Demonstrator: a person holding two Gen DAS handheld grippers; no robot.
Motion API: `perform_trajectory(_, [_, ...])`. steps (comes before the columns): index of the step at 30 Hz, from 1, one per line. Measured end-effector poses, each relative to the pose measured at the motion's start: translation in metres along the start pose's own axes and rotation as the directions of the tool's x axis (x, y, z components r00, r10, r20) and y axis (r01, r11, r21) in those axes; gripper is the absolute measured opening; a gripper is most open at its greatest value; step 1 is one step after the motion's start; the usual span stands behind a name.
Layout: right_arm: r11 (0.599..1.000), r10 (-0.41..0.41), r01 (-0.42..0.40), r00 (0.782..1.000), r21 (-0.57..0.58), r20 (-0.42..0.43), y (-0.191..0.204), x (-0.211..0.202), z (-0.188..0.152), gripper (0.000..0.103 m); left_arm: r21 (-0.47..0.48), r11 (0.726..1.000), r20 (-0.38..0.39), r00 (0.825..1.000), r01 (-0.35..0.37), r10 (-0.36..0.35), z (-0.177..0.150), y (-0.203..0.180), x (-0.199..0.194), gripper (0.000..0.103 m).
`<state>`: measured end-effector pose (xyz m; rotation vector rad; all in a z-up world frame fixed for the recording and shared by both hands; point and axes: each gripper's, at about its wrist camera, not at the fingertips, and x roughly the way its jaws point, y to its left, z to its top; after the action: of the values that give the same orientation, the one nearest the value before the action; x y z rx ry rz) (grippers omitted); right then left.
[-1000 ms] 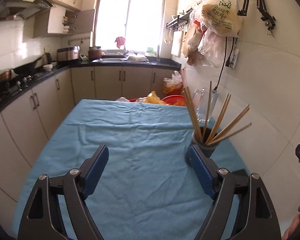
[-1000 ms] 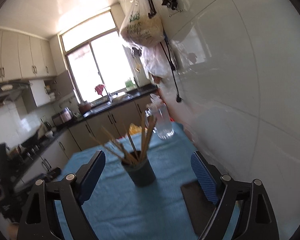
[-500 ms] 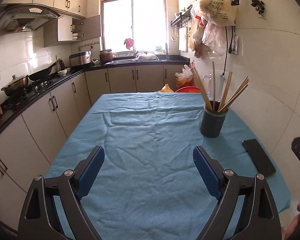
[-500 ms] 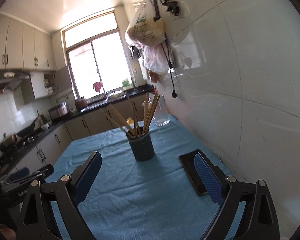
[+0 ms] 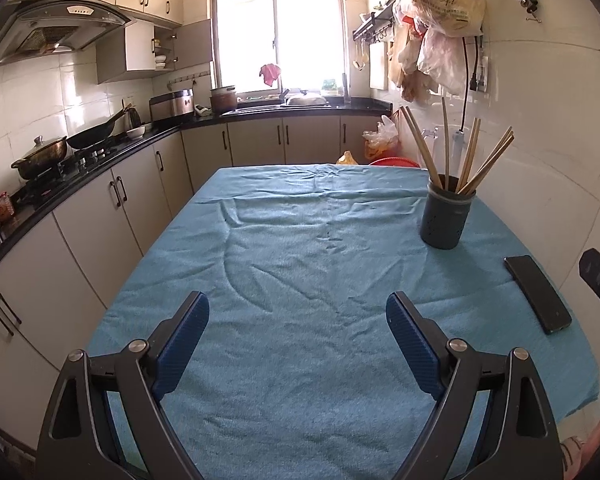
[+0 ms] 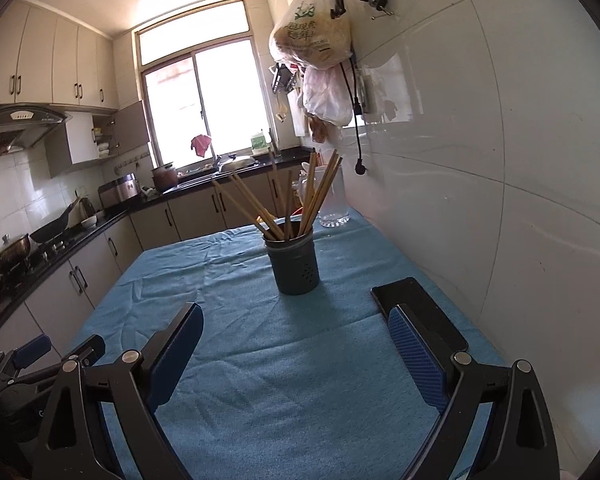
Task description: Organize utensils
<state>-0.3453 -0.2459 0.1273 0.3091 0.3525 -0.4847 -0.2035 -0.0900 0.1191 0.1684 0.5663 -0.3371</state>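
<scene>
A dark grey utensil holder stands upright on the blue tablecloth near the right wall. Several wooden chopsticks fan out of it. My left gripper hovers open over the near middle of the cloth, well short and left of the holder, with nothing between its blue pads. My right gripper is open too, empty, pointing at the holder from the near side. The left gripper's tip shows at the right wrist view's lower left.
A black phone lies flat on the cloth by the wall, right of the holder. A clear glass jug stands behind the holder. Plastic bags hang on the wall above. Counters, stove and sink line the left and far sides.
Both grippers have pulled back from the holder and sunk lower, so it looks smaller and farther. The phone, once partly hidden, now shows whole in the left wrist view.
</scene>
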Motion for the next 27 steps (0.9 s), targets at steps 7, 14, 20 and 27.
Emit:
perform_trajectory(7, [1.000, 0.002, -0.002, 1.000, -0.008, -0.016, 0.0038, 0.0035, -0.0011, 0.096, -0.011, 1.000, -0.004, 1.000, -0.008, 0.008, -0.0010, 0.0031, 0.0000, 0.089])
perform_trajectory(14, [1.000, 0.004, -0.005, 1.000, -0.017, -0.018, 0.0061, 0.0027, -0.0019, 0.096, -0.010, 1.000, -0.005, 1.000, -0.009, 0.009, -0.0015, 0.0038, -0.0002, 0.089])
perform_trajectory(20, [1.000, 0.004, -0.005, 1.000, -0.019, -0.029, 0.0073, 0.0057, -0.0031, 0.096, -0.014, 1.000, -0.009, 1.000, -0.009, 0.009, -0.0024, 0.0066, -0.0007, 0.089])
perform_trajectory(27, [1.000, 0.006, -0.007, 1.000, -0.029, -0.029, 0.0095, 0.0041, -0.0047, 0.096, -0.014, 1.000, -0.012, 1.000, -0.009, 0.009, -0.0044, 0.0078, -0.0005, 0.089])
